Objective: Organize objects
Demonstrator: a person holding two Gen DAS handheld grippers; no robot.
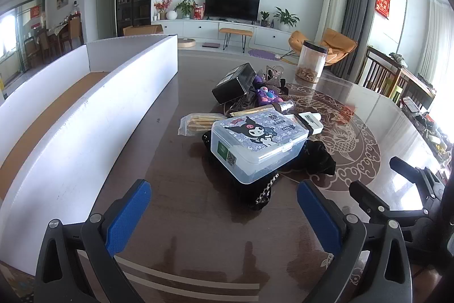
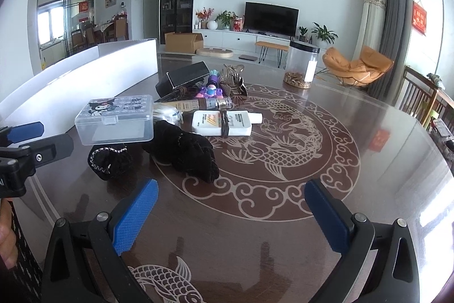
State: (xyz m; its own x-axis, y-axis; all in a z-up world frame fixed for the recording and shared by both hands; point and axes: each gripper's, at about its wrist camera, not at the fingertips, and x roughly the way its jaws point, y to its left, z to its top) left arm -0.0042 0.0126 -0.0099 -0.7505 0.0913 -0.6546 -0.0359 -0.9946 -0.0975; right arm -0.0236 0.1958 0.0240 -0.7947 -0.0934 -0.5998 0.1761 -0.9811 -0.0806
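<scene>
Both grippers spread wide, holding nothing: left gripper (image 1: pixel 224 206), right gripper (image 2: pixel 231 206), each over bare glossy table (image 2: pixel 383 161). Pile mid-table: clear plastic box (image 1: pixel 256 145) with cartoon-character lid and QR sticker sits on black cloth (image 2: pixel 184 154); white tube (image 2: pixel 224 122), print unreadable, beside it. Black box (image 1: pixel 234 83) and purple toy (image 2: pixel 211 90) behind. White tray (image 1: pixel 85 118) along the table's left edge. Jar (image 2: pixel 300 64) stands well apart.

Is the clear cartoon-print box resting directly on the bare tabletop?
No. In the right wrist view the clear box sits propped on the black fabric pouch, its underside lifted off the table.
</scene>
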